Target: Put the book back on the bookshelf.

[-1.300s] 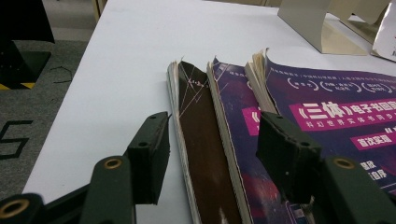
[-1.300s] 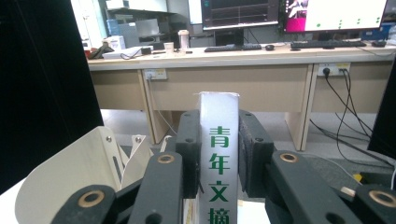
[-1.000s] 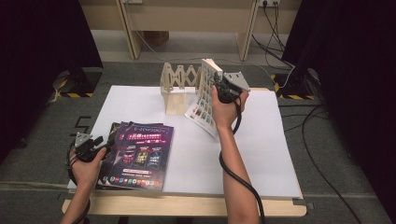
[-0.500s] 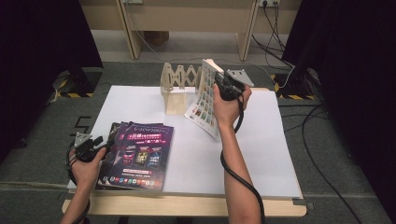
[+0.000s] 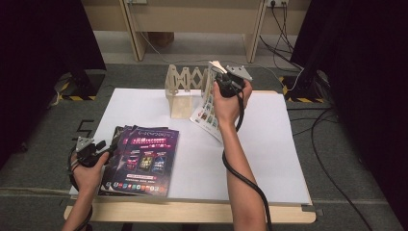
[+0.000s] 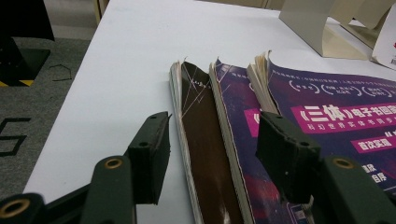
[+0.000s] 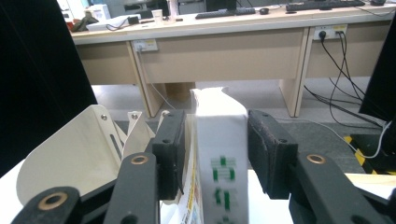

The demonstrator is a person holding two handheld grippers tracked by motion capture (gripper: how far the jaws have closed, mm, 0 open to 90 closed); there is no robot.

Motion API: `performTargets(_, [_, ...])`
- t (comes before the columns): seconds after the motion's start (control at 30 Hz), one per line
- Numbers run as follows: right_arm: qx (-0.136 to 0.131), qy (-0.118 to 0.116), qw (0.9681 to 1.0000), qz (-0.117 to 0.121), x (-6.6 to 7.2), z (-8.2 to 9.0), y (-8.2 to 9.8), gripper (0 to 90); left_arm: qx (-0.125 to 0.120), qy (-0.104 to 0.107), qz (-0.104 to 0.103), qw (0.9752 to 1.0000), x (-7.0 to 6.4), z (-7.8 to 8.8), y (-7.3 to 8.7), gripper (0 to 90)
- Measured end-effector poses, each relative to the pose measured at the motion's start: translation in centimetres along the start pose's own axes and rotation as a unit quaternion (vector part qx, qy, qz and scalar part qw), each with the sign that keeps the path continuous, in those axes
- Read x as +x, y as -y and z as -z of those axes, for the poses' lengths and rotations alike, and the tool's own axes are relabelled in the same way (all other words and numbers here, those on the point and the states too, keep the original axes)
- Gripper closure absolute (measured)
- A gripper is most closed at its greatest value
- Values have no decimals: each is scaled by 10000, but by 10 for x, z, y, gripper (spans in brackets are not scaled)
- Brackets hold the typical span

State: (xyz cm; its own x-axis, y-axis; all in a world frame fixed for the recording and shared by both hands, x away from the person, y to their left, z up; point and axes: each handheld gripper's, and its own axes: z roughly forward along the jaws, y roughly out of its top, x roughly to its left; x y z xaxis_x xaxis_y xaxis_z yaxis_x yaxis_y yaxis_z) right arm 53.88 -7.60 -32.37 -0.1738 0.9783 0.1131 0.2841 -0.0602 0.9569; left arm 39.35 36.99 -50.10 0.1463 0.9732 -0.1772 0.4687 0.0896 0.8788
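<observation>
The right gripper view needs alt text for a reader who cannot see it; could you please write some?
A white magazine stands on edge between the open black jaws of the right gripper, with a gap showing at the right pad, the jaws having just been opening. A cream folding rack stands at left on the white table, and a long beige desk crosses the background.
</observation>
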Motion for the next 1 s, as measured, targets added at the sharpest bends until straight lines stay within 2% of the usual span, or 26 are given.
performTargets(0.17, [72, 21, 10000, -63, 1, -7, -4, 593, 3, 9, 7, 10000, 0, 0, 0, 443])
performTargets(0.3, [132, -46, 9997, -209, 0, -9, -3, 608, 7, 2, -2, 10000, 0, 0, 0, 444])
performTargets(0.47, [229, -51, 9995, -214, 0, -11, -3, 632, 16, 7, -26, 10000, 0, 0, 0, 454])
performTargets(0.67, [423, 71, 9990, -141, -1, -15, -5, 645, 34, 10, -3, 10000, 0, -1, 0, 455])
performTargets(0.87, [585, 123, 9981, -148, -2, -20, 2, 666, 36, -3, -27, 10000, -1, -1, 0, 455])
performTargets(1.0, [874, 96, 9961, -19, -2, -23, 4, 711, 21, -7, -55, 10000, -1, -1, 0, 455])
